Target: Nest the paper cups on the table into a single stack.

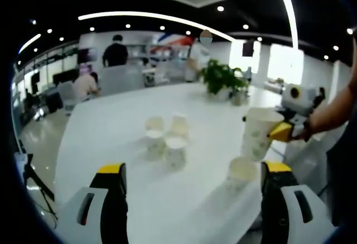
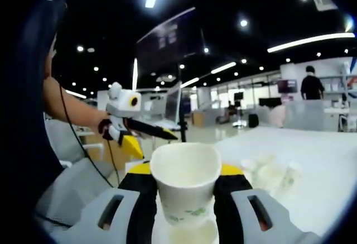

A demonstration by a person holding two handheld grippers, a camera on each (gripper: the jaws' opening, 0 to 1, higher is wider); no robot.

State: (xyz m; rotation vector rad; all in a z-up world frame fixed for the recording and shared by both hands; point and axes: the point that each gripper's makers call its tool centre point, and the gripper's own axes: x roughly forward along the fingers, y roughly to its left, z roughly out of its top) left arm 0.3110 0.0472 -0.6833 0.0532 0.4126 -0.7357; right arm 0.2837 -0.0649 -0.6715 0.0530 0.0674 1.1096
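No brand or writing can be read on anything; the cups carry only a faint green leaf print. In the right gripper view, the right tool stands at bottom centre with its jaws clamped on the sides of a held paper cup, which is upright, open mouth toward the camera and empty inside. Directly below it, at the bottom edge, the rim of another cup shows, also empty. In the left gripper view, the held paper cup appears at centre right, tilted, hanging above the lone cup that stands on the white tabletop. The left tool sits at the bottom of that frame, jaws wide apart and gripping nothing. Near the frame's centre, a cluster of cups stands on the tabletop, well apart from the lone cup. A potted plant stands at the tabletop's far edge, upper right.
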